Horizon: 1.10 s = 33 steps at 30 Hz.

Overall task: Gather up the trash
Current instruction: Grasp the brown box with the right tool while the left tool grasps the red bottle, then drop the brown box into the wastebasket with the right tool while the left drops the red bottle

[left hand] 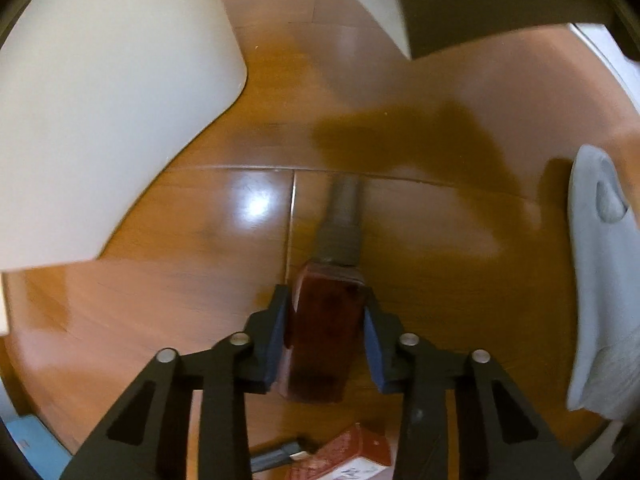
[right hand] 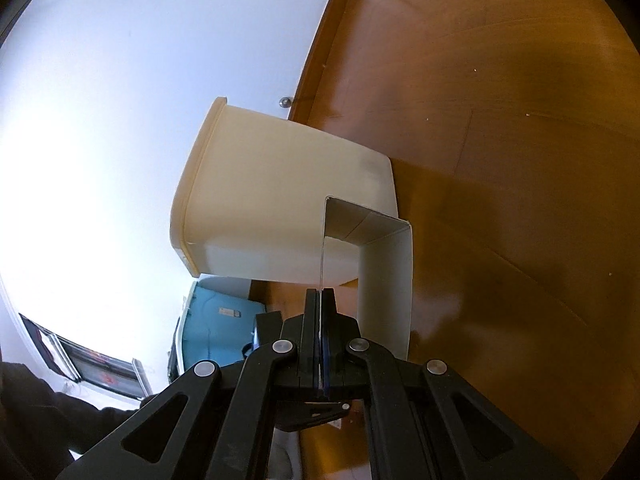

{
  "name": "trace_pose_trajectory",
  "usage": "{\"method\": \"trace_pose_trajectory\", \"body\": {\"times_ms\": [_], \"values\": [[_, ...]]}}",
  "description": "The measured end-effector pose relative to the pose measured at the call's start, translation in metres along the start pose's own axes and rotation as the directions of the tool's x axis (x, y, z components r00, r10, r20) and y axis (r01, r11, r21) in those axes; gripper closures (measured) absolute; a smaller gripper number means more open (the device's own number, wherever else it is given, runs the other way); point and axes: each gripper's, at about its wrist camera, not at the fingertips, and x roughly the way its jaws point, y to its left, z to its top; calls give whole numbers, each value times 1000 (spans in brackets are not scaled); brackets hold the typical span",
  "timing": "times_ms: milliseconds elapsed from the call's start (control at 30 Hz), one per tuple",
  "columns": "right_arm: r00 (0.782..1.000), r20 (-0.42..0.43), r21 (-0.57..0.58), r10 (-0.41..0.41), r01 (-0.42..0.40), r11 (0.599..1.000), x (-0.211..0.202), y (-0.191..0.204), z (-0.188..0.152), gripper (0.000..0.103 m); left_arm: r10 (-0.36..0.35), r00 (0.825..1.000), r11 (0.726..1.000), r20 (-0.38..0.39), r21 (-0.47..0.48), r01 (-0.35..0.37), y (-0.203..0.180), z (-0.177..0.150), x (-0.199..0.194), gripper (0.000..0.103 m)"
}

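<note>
In the left wrist view my left gripper (left hand: 326, 304) points down at the wooden floor (left hand: 440, 200). Its blue pads (left hand: 276, 340) press on both sides of a dark red bottle (left hand: 324, 344) with a grey cap (left hand: 342, 220). A white bin (left hand: 100, 100) stands at the upper left. In the right wrist view my right gripper (right hand: 319, 296) is shut on the thin edge of a folded white cardboard sleeve (right hand: 384, 272). The sleeve hangs in front of a cream bin (right hand: 280, 200) that stands against the white wall.
A grey cloth (left hand: 600, 280) lies on the floor at the right. A red packet (left hand: 352, 456) and a small dark item (left hand: 276, 456) lie beneath my left gripper. A blue box (right hand: 216, 328) sits beside the cream bin, and a dark sleeve (right hand: 40, 412) shows at lower left.
</note>
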Motion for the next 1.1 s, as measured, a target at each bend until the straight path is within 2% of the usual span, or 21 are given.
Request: {"method": "trace_pose_trajectory", "body": {"times_ms": [67, 100, 133, 200, 300, 367, 467, 533, 600, 700, 733, 800, 900, 967, 1033, 1100], "values": [[1000, 10, 10, 10, -10, 1000, -21, -14, 10, 102, -36, 999, 998, -3, -55, 36, 8, -3, -5, 73], [1000, 19, 19, 14, -14, 1000, -22, -15, 9, 102, -94, 995, 990, 12, -101, 95, 13, -5, -6, 73], [1000, 19, 22, 17, -18, 1000, -37, -20, 14, 102, -129, 991, 981, 21, -146, 130, 17, -8, -9, 73], [1000, 28, 30, 13, -14, 999, -39, -21, 13, 102, -189, 981, 957, 49, -212, 196, 21, -12, -21, 73], [999, 42, 35, 13, -15, 999, -45, -25, 13, 102, -274, 955, 915, 117, -272, 296, 22, -20, -56, 73], [999, 51, 38, 10, -12, 999, -49, -25, 14, 102, -330, 926, 883, 186, -287, 372, 18, -26, -93, 73], [996, 85, 37, 14, -17, 999, -60, -20, 16, 102, -351, 894, 862, 280, -276, 425, 17, -35, -144, 73], [988, 146, 18, 51, -54, 998, -83, -6, 25, 102, -357, 862, 845, 359, -269, 462, 17, -28, -184, 73], [970, 220, -25, 102, -99, 995, -112, 19, 40, 102, -357, 834, 834, 421, -259, 487, 16, -25, -213, 73], [942, 285, -180, 177, -129, 975, -140, 83, 75, 102, -347, 807, 831, 477, -242, 500, 17, -20, -242, 73], [937, 287, -245, 201, -131, 961, -140, 109, 87, 102, -345, 802, 830, 488, -239, 503, 30, -20, -246, 73], [924, 262, -362, 280, -174, 916, -127, 163, 107, 102, -343, 796, 828, 499, -239, 506, 33, -23, -253, 73], [932, 193, -463, 306, -188, 866, -91, 219, 121, 102, -311, 803, 830, 509, -266, 491, 46, -32, -257, 73], [959, 119, -487, 257, -169, 857, -54, 246, 126, 102, -306, 801, 815, 515, -294, 500, 59, -45, -259, 73], [989, 33, -508, 141, -105, 855, -7, 261, 130, 102, -303, 794, 793, 527, -323, 517, 60, -58, -262, 73], [999, -42, -532, 22, -41, 846, 35, 266, 130, 102, -302, 787, 773, 539, -344, 533, 67, -63, -265, 73]]}}
